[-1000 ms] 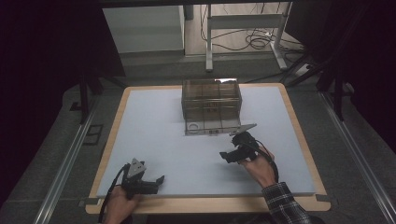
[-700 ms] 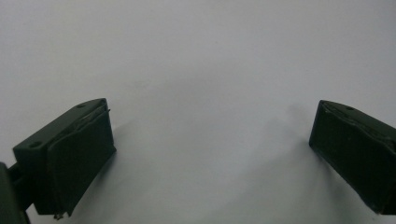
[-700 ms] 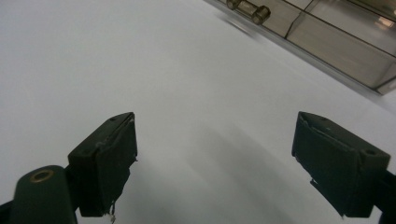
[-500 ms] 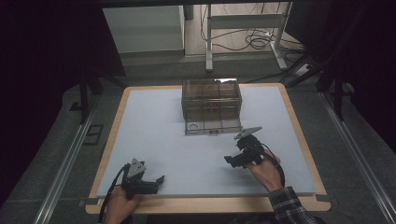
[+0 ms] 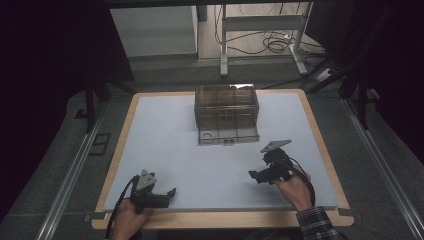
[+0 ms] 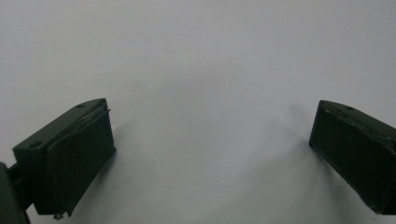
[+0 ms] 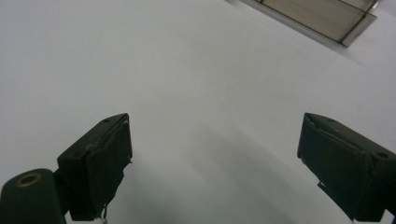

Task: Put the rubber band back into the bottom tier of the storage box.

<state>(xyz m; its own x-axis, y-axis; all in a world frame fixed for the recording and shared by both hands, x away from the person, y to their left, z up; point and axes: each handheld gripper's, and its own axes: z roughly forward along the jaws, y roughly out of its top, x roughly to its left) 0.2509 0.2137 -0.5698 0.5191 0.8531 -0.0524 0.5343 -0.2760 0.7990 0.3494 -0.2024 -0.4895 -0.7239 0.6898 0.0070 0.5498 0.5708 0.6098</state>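
Observation:
A clear brownish plastic box (image 5: 226,109) with inner compartments stands at the far middle of the white table (image 5: 170,135); a corner of the box (image 7: 322,14) shows at the top of the right gripper view. My left gripper (image 5: 170,192) rests near the front left edge, open, its jaws wide apart over bare table (image 6: 210,135). My right gripper (image 5: 254,175) is held at the front right, short of the box, pointing left. It is open with nothing between its fingers (image 7: 100,163).
The table has a wooden rim (image 5: 225,220). Beyond its far edge are a metal desk frame (image 5: 260,30) and loose cables (image 5: 270,45) on the floor. Metal rails (image 5: 70,170) run along both sides.
My right gripper has drawn back toward the front edge and slightly right, away from the box. The left gripper has stayed put.

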